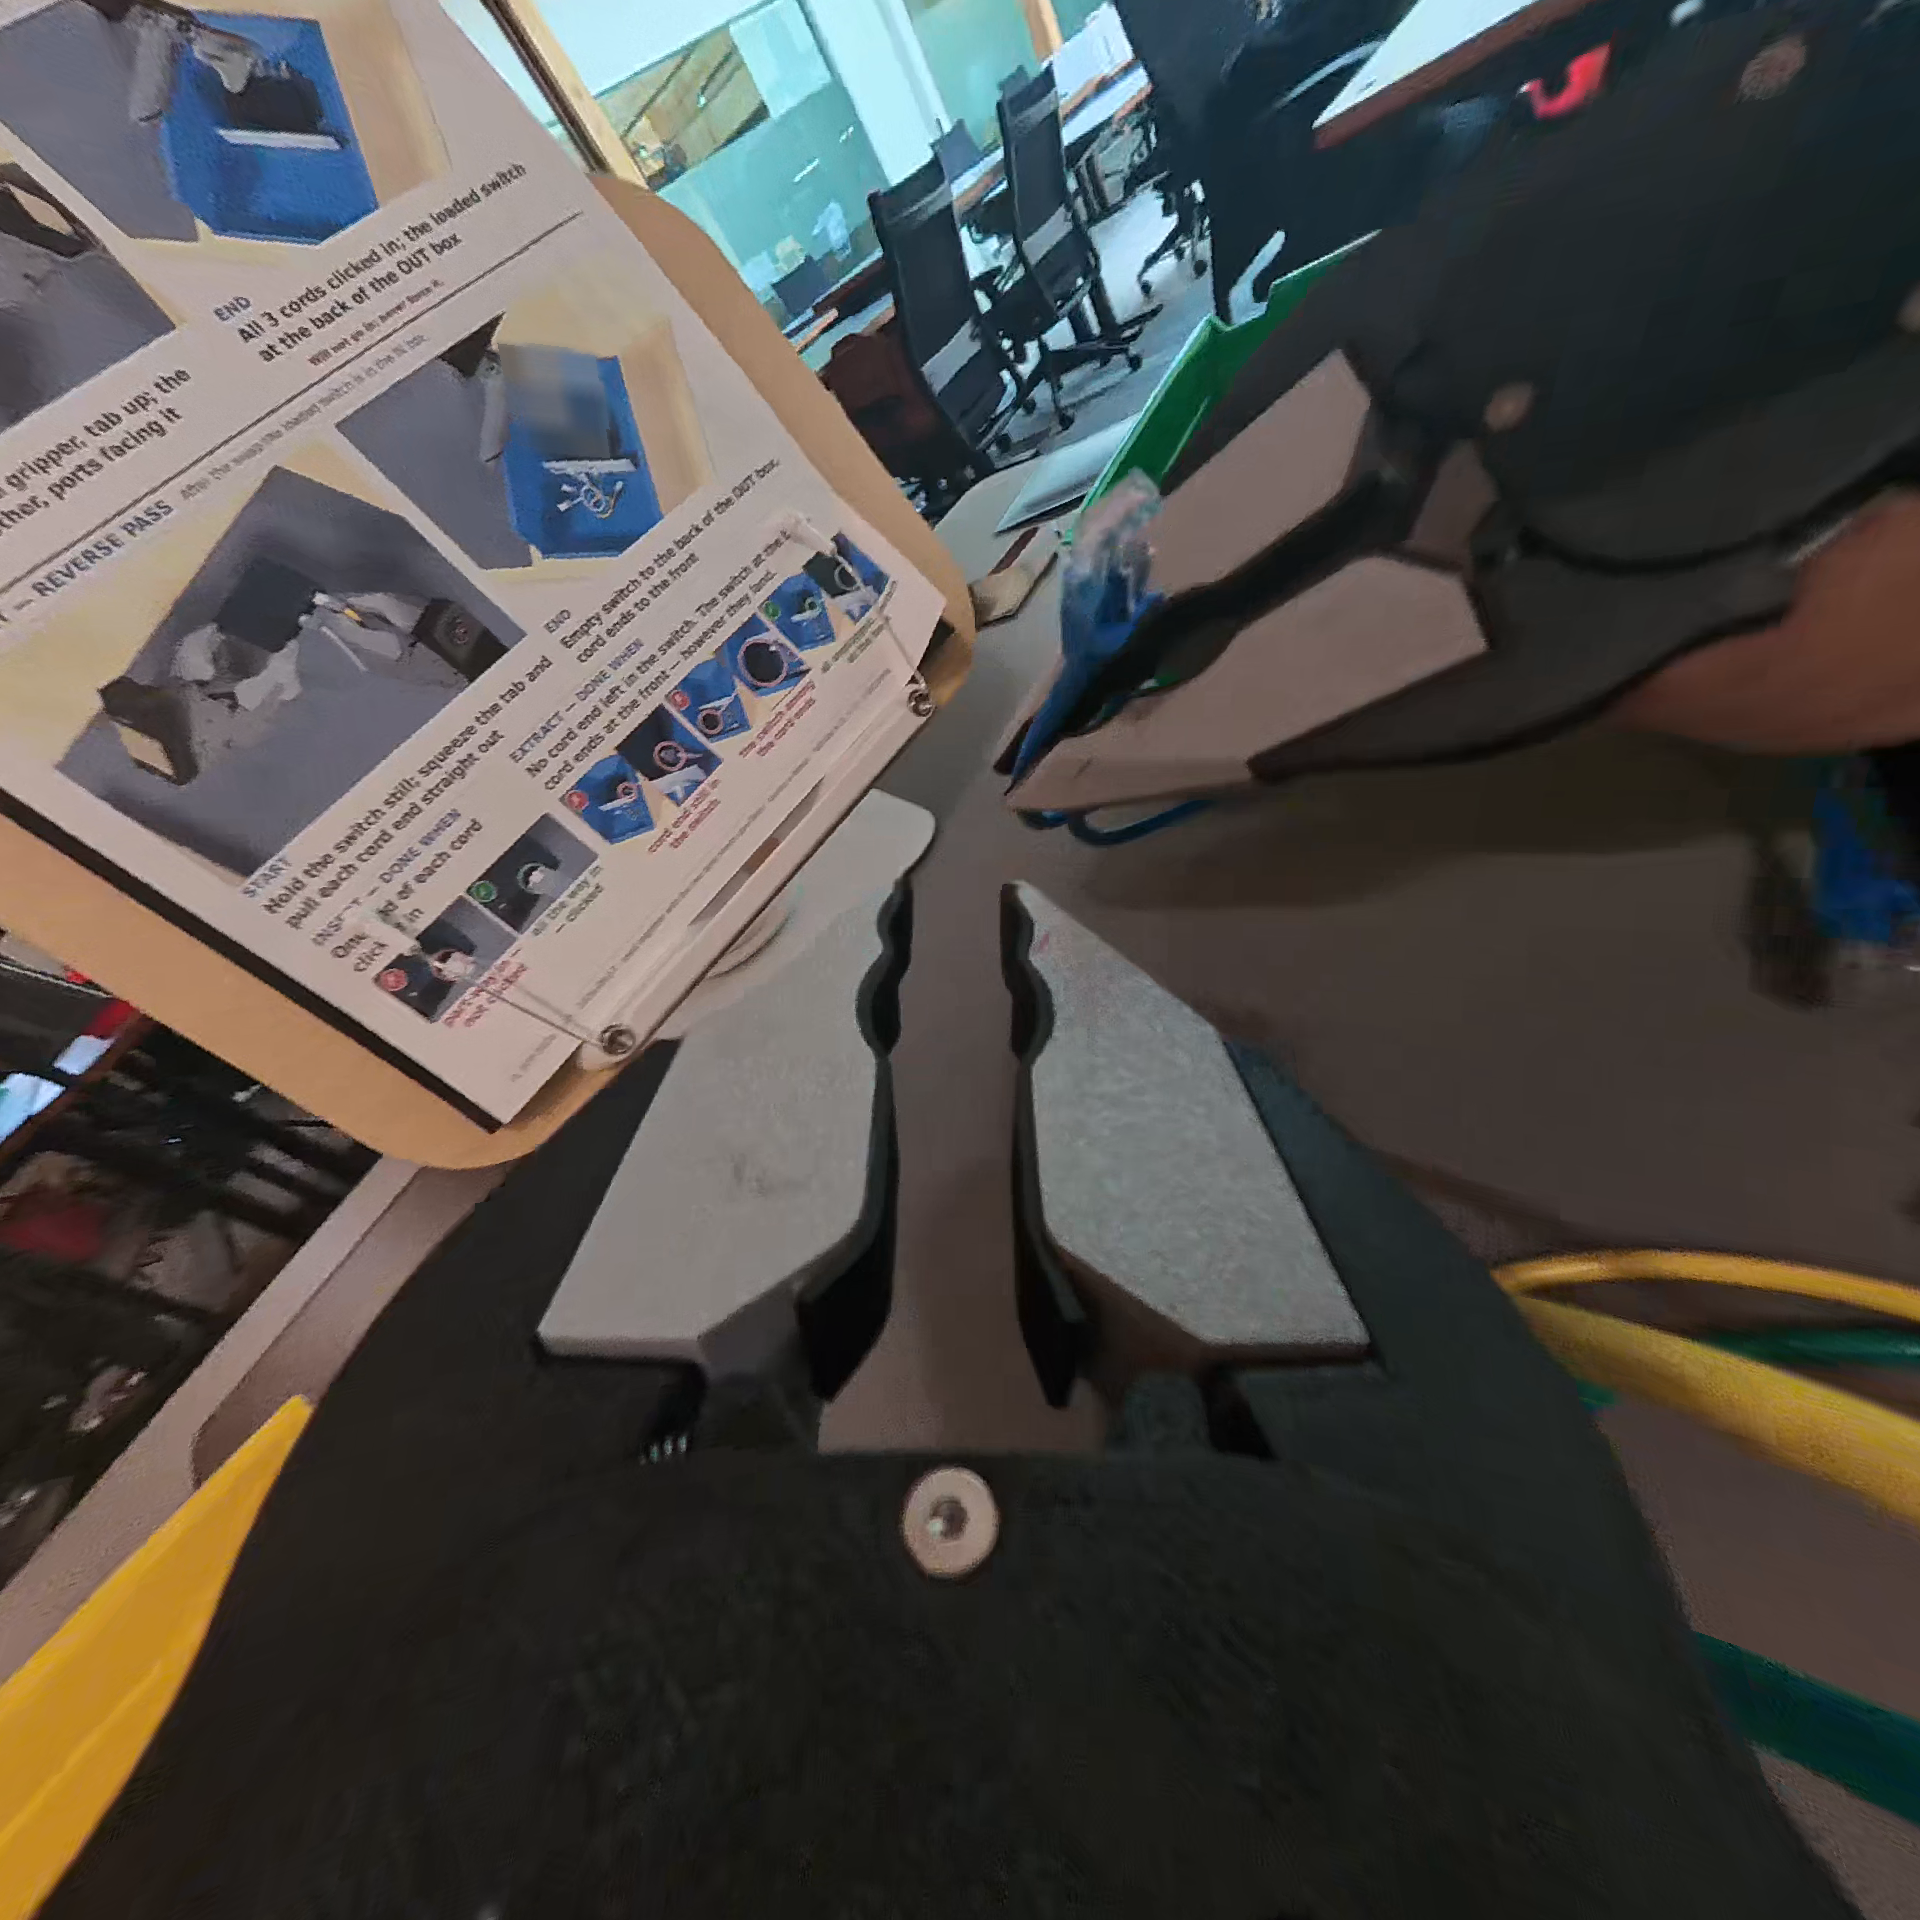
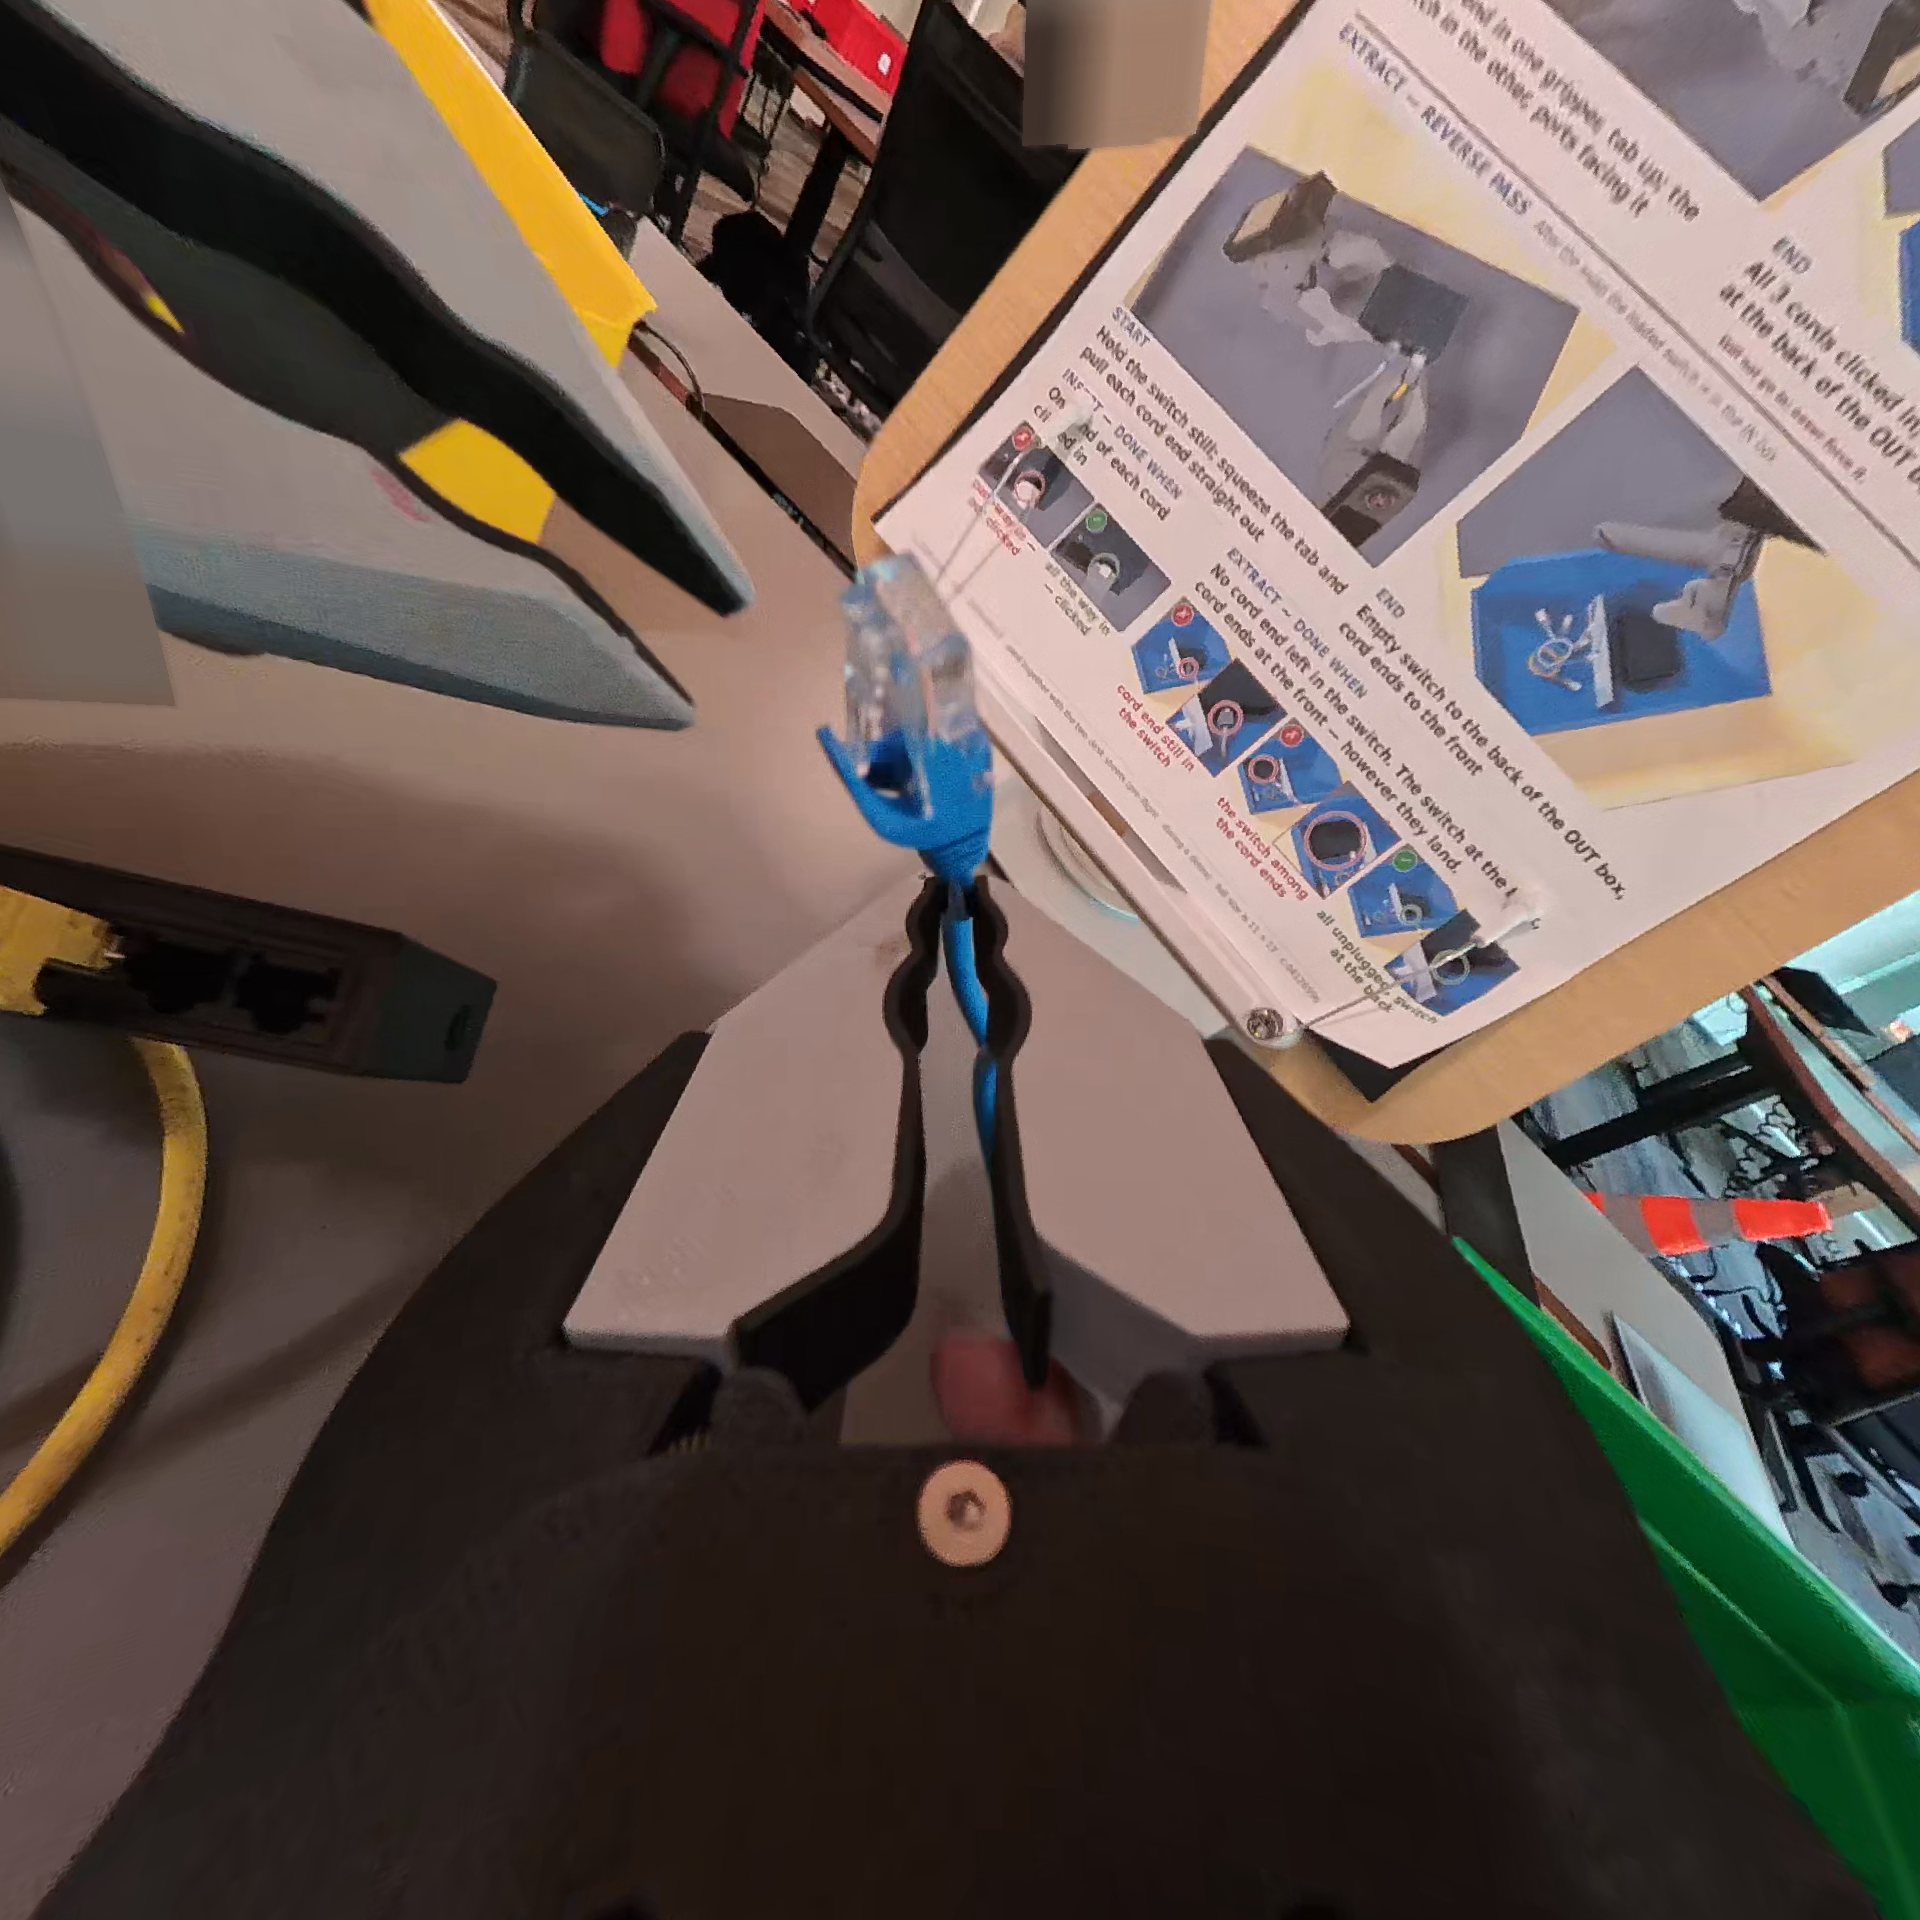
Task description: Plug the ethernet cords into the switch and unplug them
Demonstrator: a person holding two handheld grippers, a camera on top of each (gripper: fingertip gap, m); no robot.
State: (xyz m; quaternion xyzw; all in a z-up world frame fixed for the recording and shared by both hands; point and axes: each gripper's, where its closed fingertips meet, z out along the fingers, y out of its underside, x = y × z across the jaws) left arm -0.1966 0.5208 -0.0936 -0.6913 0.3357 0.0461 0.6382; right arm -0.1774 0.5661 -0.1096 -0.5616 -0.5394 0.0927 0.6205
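Note:
My right gripper (image 2: 956,899) is shut on a blue ethernet cord (image 2: 982,1070), just behind its boot. The clear plug (image 2: 909,665) sticks out past the fingertips in the air. The black switch (image 2: 260,987) lies on the table to the left, ports facing my right wrist camera, with a yellow cord (image 2: 156,1247) at its left end. My left gripper (image 1: 956,914) is open a little and empty, above the table. The right gripper (image 1: 1023,769) with the blue plug (image 1: 1112,551) also shows in the left wrist view, ahead and to the right. The left gripper (image 2: 416,468) shows at upper left in the right wrist view.
An instruction board (image 1: 416,520) on a stand rises close ahead; it also shows in the right wrist view (image 2: 1403,520). A green bin (image 2: 1714,1558) is at the right, a yellow bin (image 1: 104,1662) at the left. Yellow (image 1: 1714,1351) and green (image 1: 1818,1725) cords lie on the grey table. Some 6 centimeters of space lies between my two pairs of fingers.

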